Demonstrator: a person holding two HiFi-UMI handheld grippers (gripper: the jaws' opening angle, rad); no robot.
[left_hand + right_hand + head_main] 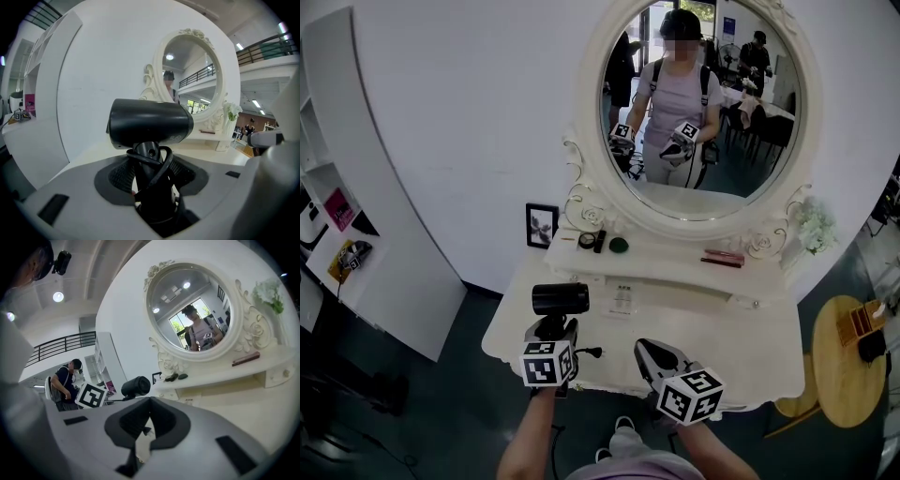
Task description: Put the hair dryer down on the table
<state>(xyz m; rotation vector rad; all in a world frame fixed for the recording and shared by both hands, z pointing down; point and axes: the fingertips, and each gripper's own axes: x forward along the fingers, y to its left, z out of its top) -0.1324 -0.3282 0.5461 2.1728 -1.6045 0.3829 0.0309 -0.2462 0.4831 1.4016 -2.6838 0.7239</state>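
A black hair dryer (561, 298) stands upright, its barrel level, over the front left of the white dressing table (722, 328). My left gripper (553, 330) is shut on its handle from below. In the left gripper view the hair dryer (150, 124) fills the middle, and its black cord loops round the handle between the jaws of the left gripper (152, 176). My right gripper (645, 352) hovers over the table's front edge, to the right of the dryer, jaws together and empty. From the right gripper (149, 401) the hair dryer (136, 386) shows to the left.
An oval mirror (703, 103) rises behind a raised shelf with a small picture frame (541, 225), dark round items (587, 240) and a pink case (724, 255). White shelving (337, 216) stands left. A round wooden side table (844, 361) is right.
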